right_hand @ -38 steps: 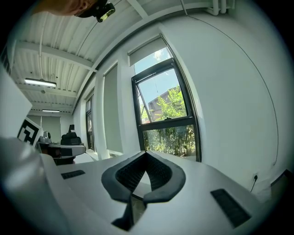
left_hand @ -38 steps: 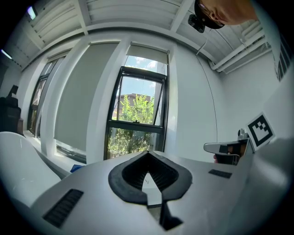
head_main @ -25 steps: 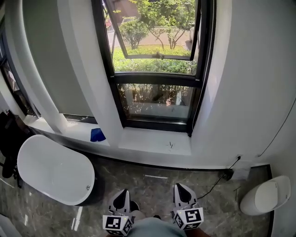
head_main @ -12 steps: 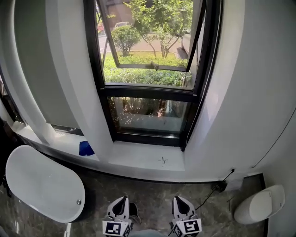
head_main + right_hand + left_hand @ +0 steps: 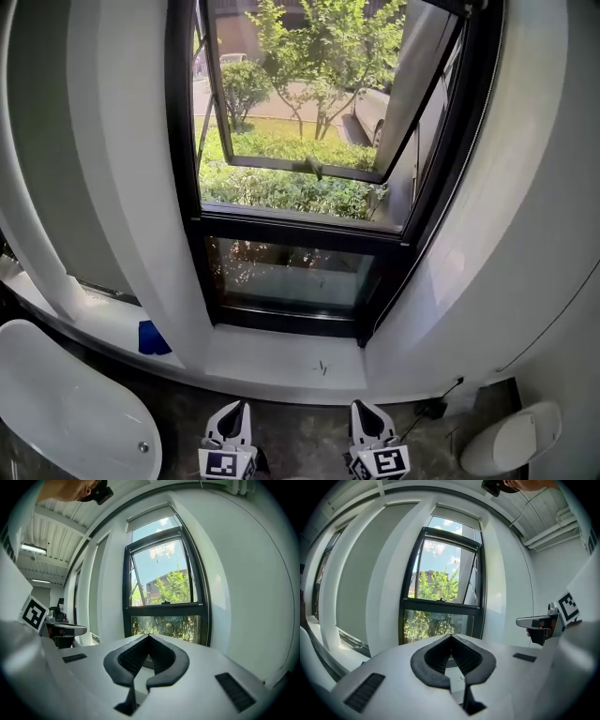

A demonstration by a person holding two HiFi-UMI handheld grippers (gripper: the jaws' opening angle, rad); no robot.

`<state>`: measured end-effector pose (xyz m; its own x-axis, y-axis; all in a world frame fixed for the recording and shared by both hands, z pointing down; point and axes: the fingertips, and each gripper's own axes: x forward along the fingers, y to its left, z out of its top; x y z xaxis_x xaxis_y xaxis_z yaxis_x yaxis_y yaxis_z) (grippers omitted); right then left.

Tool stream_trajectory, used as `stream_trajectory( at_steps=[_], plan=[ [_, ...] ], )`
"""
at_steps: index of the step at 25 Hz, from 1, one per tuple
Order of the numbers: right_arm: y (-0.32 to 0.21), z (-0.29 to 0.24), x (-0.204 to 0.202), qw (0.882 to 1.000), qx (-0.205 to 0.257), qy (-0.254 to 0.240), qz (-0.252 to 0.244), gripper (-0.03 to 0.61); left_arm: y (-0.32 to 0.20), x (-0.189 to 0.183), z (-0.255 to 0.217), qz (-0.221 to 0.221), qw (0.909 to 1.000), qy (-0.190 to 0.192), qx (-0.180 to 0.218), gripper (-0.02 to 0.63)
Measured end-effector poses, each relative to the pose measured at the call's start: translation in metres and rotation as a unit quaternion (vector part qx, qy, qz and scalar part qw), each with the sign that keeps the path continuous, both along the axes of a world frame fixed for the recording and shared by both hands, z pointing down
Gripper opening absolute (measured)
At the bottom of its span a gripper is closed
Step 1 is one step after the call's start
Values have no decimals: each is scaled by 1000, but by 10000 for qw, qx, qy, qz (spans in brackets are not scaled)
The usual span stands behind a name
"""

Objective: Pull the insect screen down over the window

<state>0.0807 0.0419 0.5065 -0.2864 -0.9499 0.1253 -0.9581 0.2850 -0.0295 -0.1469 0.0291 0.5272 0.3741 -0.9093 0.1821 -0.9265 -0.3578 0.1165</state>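
Head view: the left gripper (image 5: 234, 409) and right gripper (image 5: 362, 409) sit low, near the window sill (image 5: 272, 361), each with its fingers pressed together on nothing. The window (image 5: 309, 272) is uncovered, its upper sash (image 5: 309, 112) tilted outward. The white insect screen housing (image 5: 457, 516) runs along the frame's top edge.

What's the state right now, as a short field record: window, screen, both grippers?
window: black frame; upper sash tilted open outward; lower pane closed
insect screen: none seen across the opening
left gripper: shut, empty, short of the window
right gripper: shut, empty, short of the window
below window: white sill; white bathtub at lower left
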Motion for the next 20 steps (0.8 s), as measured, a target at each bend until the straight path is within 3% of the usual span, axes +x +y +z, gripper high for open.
stream_trajectory(
  at_steps=[5, 9, 16, 20],
  plan=[
    [-61, -28, -20, 9994, 306, 172, 71, -5, -61, -24, -15, 195, 9998, 78, 63, 12],
    [-93, -51, -26, 9978, 566, 291, 167, -5, -101, -35, -34, 332, 9991, -94, 241, 12],
    [-160, -83, 1, 9940, 879, 643, 58, -5, -167, -20, -66, 436, 9983, 47, 391, 12],
    [-222, -121, 16, 9882, 1310, 764, -233, -5, -223, 4, -109, 403, 9954, 68, 869, 12]
  ],
)
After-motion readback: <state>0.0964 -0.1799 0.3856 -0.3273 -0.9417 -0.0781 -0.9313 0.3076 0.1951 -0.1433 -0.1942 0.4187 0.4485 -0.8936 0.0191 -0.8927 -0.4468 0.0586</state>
